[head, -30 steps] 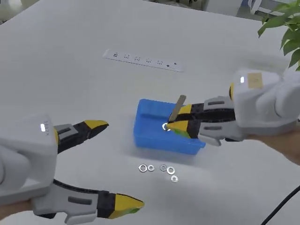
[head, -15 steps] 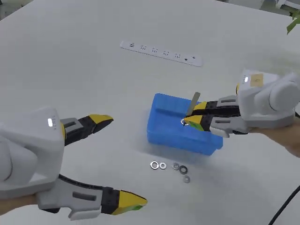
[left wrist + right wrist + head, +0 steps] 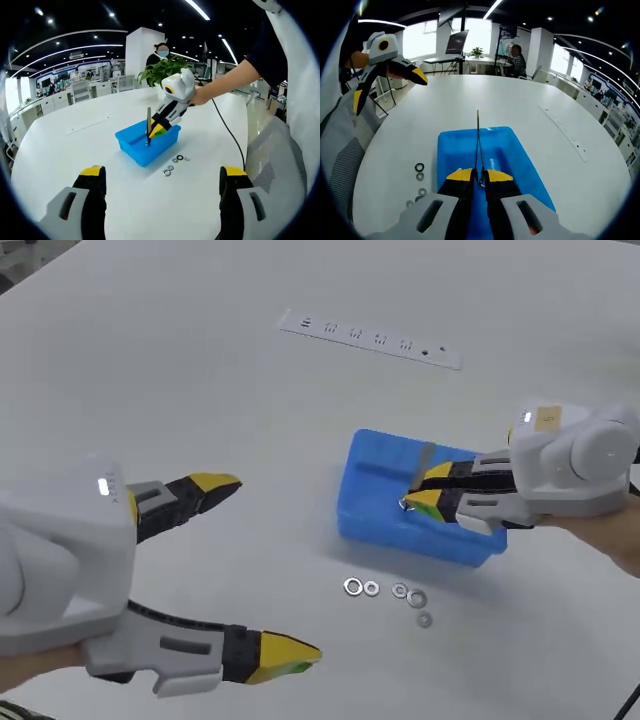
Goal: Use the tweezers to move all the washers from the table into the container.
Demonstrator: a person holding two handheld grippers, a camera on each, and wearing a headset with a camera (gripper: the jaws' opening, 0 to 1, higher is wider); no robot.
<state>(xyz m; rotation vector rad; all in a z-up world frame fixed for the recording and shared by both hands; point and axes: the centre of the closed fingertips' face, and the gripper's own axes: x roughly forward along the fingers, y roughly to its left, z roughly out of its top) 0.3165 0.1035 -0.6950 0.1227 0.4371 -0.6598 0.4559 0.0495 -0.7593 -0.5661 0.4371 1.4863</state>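
Nearest the headset, the left claw (image 3: 278, 567) hangs low over the white tabletop (image 3: 150, 370) with its two yellow-tipped jaws spread wide and only bare surface between them. In the left gripper view the same jaws rise well apart at the bottom edge.

Just ahead of the left claw, and to the right of its tips in the head view, five washers (image 3: 399, 591) lie loose on the tabletop. They form a short crooked row, the last one set a little apart. They lie near the front wall of the blue container (image 3: 370, 500) without touching it, below and to the left of the right claw.

The right claw (image 3: 408, 502) hovers over the container, its jaws pinched together on the tweezers (image 3: 425, 465). The thin grey blades of the tweezers run on past the fingertips. In the right gripper view they reach straight forward from the closed tips, over the middle of the container. A small ring (image 3: 404, 505) sits at the right claw's tips, above the inside of the container. I cannot tell whether it is a washer.

Well beyond both claws a white power strip (image 3: 370, 340) lies flat on the tabletop. In the left gripper view a leafy plant (image 3: 165, 70) stands past the right claw, at the far side of the tabletop.
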